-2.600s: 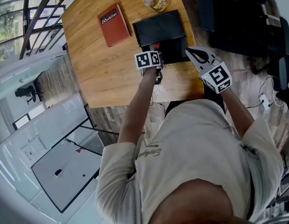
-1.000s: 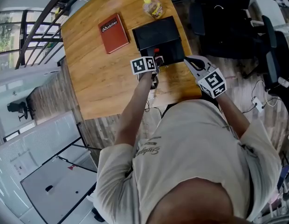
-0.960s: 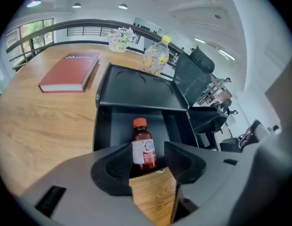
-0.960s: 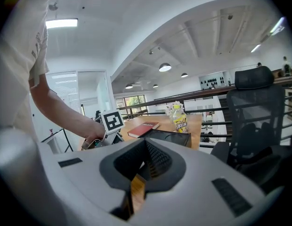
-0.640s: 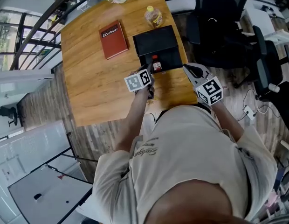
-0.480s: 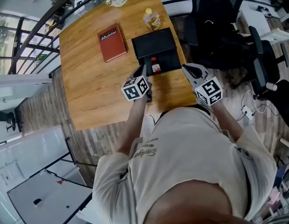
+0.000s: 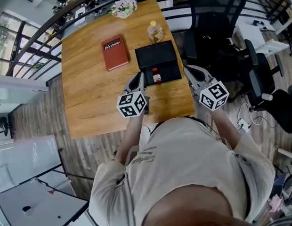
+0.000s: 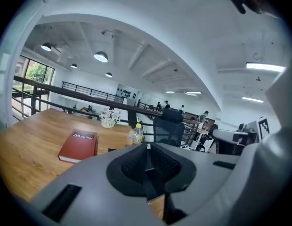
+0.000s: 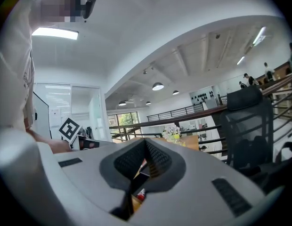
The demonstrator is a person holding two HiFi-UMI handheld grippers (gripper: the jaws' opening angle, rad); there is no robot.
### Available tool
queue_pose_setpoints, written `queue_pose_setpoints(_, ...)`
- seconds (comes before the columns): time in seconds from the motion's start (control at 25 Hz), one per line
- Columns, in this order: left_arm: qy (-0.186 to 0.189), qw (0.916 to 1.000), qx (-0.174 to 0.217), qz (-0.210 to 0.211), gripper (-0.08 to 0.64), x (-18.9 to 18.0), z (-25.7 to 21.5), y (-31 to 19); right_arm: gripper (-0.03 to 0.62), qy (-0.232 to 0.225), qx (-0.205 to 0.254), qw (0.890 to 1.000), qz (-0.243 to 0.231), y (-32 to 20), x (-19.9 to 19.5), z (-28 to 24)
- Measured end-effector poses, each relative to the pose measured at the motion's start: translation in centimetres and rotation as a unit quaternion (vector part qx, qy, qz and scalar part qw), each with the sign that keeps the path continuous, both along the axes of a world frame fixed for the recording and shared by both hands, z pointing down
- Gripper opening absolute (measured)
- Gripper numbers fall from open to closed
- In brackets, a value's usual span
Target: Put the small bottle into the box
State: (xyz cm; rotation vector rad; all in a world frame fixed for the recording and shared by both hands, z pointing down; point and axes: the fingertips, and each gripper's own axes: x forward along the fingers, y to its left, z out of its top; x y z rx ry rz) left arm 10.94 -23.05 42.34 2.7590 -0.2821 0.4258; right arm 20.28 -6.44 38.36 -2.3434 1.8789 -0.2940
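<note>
The small bottle (image 7: 156, 75), red-capped, stands inside the open black box (image 7: 169, 72) on the wooden table, free of both grippers. My left gripper (image 7: 139, 76) hovers just left of the box, above the table; its jaws have just been closing and are shut with nothing between them (image 8: 146, 147). My right gripper (image 7: 187, 70) hangs to the right of the box, also shut and empty (image 9: 146, 142). Below its pads the right gripper view shows the bottle's red cap (image 9: 141, 193).
A red book (image 7: 115, 52) lies left of the box, and a yellow-capped bottle (image 7: 155, 32) stands behind it. A flower pot (image 7: 123, 6) sits at the table's far edge. Black office chairs (image 7: 216, 27) crowd the right side.
The left gripper let go of the small bottle in the box, drew back toward me, rose and shut. The right gripper rose too. The table now looks farther below.
</note>
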Motion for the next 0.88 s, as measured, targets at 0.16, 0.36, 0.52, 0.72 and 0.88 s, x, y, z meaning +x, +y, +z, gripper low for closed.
queue_pose_setpoints(0.16,0.044,0.9988,0.022,-0.008,0.032,-0.3,-3.5,-0.5,-0.006,0.028,0.011,1.0,0.0,-0.1,0.0,-2.6)
queue_pose_setpoints(0.36,0.072,0.9964,0.045,-0.006,0.032,-0.4,-6.4,-0.8,-0.006,0.074,0.021,0.997,0.003,0.2,-0.8,-5.5)
queue_pose_setpoints(0.52,0.078,0.9947,0.066,0.018,0.034,0.2,-7.2,-0.5,-0.006,0.118,0.022,0.993,0.005,0.3,-1.7,-7.0)
queue_pose_setpoints(0.72,0.089,0.9941,0.06,0.018,0.034,-0.2,-6.9,-1.0,-0.006,0.118,0.015,0.993,0.009,-0.5,-2.7,-5.6)
queue_pose_setpoints(0.88,0.092,0.9945,0.047,0.02,0.033,-0.2,-6.8,-1.7,-0.006,0.107,0.012,0.994,0.011,-1.4,-3.3,-5.0)
